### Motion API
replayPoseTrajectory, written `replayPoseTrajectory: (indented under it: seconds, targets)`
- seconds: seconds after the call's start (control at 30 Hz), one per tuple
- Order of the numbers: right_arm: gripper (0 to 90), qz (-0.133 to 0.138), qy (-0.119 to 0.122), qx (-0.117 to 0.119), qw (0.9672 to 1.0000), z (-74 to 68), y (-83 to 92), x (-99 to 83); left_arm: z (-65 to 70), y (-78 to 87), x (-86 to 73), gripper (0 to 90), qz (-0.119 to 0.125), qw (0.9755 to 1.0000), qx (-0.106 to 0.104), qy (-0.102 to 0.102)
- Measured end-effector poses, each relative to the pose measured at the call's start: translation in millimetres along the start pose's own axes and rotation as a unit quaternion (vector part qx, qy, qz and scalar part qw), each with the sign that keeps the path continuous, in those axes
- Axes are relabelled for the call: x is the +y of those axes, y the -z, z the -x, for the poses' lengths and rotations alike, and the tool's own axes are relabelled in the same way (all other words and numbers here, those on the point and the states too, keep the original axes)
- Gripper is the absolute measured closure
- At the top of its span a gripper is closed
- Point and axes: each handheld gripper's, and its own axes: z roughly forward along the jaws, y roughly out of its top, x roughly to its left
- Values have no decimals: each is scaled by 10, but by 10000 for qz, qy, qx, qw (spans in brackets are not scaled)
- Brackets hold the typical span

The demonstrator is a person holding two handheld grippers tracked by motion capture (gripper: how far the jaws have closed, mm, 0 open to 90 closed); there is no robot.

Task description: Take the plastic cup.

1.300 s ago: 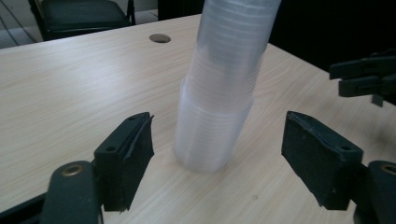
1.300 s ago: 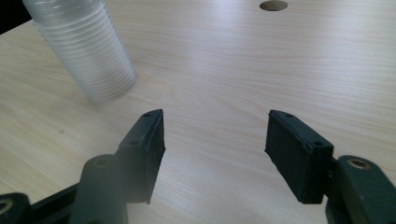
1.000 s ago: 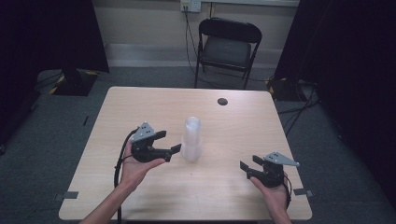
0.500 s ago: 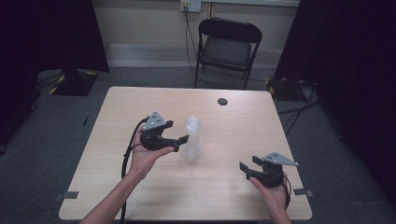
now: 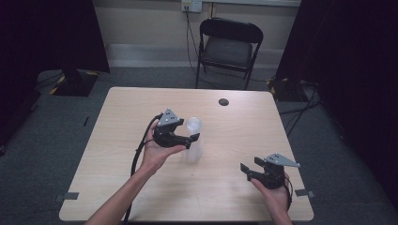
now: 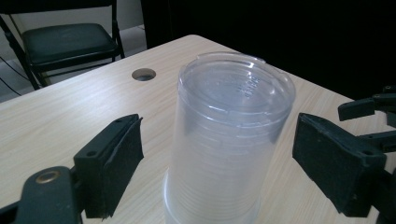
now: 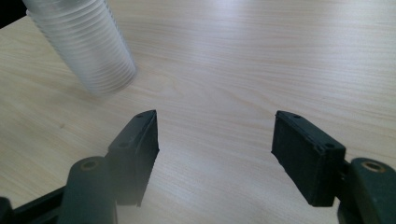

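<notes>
Two sets of jaws stand spread, yours to mind. Your left gripper (image 5: 187, 139) brackets the stack of clear cups (image 5: 193, 140) near the table's (image 5: 117, 122) middle, pads off its sides, released. Your right gripper (image 5: 248, 169) rests near the front right corner, well apart, its jaws having just widened over bare wood.
</notes>
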Motion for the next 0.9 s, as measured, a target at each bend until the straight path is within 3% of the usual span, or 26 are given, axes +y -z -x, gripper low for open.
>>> replayPoseTrajectory:
  seconds: [0.07, 0.13, 0.4, 0.5, 0.67, 0.8, 0.9]
  targets:
    - [317, -3, -2, 8, 10000, -1, -3, -1, -16, -37, -9, 182, 12, 9999, -119, 71]
    - [317, 4, -29, 51, 10000, 2, -6, -4, -15, -81, -15, 228, -29, 9999, -104, 71]
    - [317, -11, -62, 57, 10000, 21, 8, -5, -39, -196, -54, 233, -87, 9999, -56, -52]
    - [317, -11, -78, 46, 10000, 27, 13, -12, -65, -223, -89, 240, -93, 9999, -120, 47]
    - [319, 12, 1, -75, 10000, 18, 15, -4, -40, -250, -82, 235, -41, 9998, -96, -141]
    - [319, -19, 2, -67, 10000, 12, 3, -12, -45, -308, -119, 229, -182, 9996, -109, -202]
    - [319, -12, 0, -66, 10000, 12, 1, -12, -42, -354, -153, 240, -253, 9996, -103, -114]
